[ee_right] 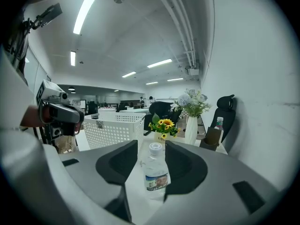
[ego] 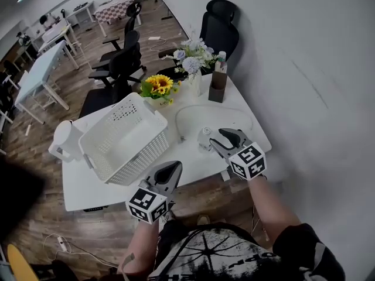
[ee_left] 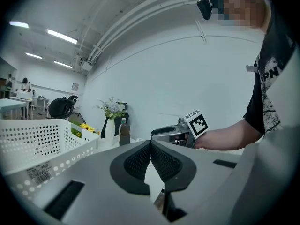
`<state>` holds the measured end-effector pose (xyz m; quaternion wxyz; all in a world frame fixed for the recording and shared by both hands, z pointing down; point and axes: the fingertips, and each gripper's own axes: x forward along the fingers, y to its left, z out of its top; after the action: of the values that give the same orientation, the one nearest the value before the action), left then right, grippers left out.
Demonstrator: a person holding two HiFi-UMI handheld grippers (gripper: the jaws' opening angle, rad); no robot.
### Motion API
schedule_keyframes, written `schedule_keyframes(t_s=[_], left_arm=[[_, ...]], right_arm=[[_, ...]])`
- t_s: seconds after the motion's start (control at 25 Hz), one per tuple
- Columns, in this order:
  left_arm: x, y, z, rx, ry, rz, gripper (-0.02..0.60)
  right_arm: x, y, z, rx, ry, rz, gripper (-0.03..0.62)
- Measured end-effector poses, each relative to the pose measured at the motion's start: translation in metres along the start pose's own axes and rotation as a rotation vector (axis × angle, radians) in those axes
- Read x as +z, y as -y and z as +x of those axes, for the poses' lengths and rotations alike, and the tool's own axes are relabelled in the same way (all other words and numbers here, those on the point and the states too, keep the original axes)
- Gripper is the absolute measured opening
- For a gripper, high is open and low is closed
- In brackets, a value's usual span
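The bottle (ee_right: 154, 172) is clear, glossy plastic with a paper label. The basket (ego: 126, 139) is white perforated plastic. The left claw (ee_left: 150, 145) and right claw (ee_right: 151, 146) have matt grey plastic shells and black ribbed pads (ee_left: 139, 162). The bench (ego: 196, 158) is smooth and white, and the floor (ego: 76, 86) is wood.

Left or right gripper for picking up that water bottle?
Right. The right gripper has its jaws apart, with the water bottle upright in their gap. The left gripper is shut, off by the table's near edge, away from it.
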<state>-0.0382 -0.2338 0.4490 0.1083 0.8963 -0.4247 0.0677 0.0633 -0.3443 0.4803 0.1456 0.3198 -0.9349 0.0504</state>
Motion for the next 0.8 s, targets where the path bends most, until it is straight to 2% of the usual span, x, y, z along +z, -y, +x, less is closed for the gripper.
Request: schedule_keyframes(t_s=[0.08,0.24,0.32,0.8], left_arm=[[0.001,0.003,0.003,-0.008,0.001,0.008,0.011],[0.001,0.004,0.007,-0.01,0.005,0.009,0.009],[0.003,0.004,0.01,-0.015,0.003,0.018,0.01],[0.013,0.01,0.019,-0.037,0.014,0.057,0.011]], right_arm=[[0.004,-0.002,-0.013,0.01,0.015,0.02,0.178],[0.012,-0.011,-0.034,0.025,0.043,0.02,0.07],[0.016,-0.019,-0.043,0.044,0.055,0.016,0.046],[0.021,-0.055,-0.066,0.124,0.115,0.019,0.029]])
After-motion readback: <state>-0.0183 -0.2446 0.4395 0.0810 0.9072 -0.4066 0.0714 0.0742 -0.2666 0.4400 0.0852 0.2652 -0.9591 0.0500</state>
